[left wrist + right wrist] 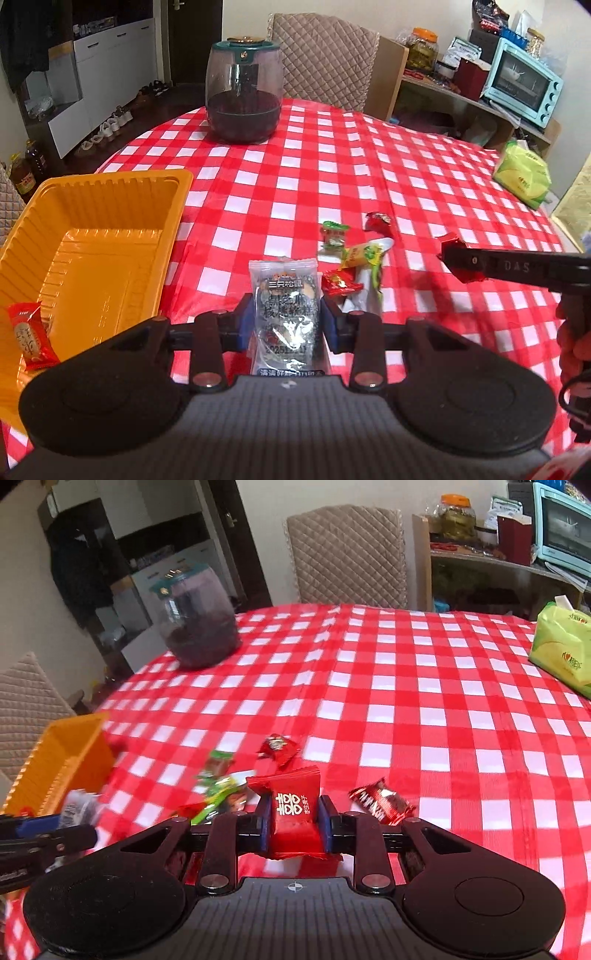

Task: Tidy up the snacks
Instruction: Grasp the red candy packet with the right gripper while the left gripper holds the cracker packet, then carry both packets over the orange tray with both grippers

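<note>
Left wrist view: our left gripper [283,325] clamps a grey-and-clear snack packet [283,306] beside the orange tray [110,192]; our right gripper [293,827] pinches a red candy [293,808]. We judge both are mid-carry; next, release over the tray.

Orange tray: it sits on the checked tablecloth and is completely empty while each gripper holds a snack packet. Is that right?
Not quite. The orange tray is not empty: the left wrist view shows a red packet already lying in its near corner. The rest holds: the left gripper holds a grey packet, and the right gripper holds a red candy.
</note>
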The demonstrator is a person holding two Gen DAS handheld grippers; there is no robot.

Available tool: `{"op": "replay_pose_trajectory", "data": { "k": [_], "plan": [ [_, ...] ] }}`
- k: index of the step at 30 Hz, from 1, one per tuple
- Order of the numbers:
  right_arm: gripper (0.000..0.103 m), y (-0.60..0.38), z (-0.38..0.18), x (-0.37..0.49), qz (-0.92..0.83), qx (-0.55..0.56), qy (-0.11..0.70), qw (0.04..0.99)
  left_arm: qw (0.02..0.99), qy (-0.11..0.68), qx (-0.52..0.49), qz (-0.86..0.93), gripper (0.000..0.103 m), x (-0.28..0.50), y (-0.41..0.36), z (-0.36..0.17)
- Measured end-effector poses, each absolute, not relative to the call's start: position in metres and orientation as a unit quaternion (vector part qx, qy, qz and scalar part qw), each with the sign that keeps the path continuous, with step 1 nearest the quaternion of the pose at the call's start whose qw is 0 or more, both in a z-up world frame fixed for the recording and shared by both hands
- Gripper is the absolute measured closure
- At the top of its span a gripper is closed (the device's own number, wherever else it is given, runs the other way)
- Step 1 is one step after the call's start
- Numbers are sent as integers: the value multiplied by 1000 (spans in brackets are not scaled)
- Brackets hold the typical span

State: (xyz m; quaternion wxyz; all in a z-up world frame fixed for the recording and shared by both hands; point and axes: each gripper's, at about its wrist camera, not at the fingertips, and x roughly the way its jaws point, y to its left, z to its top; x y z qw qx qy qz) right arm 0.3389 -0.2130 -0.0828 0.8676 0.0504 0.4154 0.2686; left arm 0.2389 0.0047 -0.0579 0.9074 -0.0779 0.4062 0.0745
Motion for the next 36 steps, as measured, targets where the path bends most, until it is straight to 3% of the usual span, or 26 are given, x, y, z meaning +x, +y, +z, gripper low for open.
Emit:
{"op": "replay_pose_trajectory", "data": {
  "k": [17, 36],
  "plan": [
    [77, -185, -31, 236, 331, 42, 417, 845, 911, 396, -102, 62, 68, 158, 23, -15],
    [77, -77, -19, 175, 466, -8, 415, 781, 899, 393, -127, 146, 68, 92, 95, -2]
  ]
}}
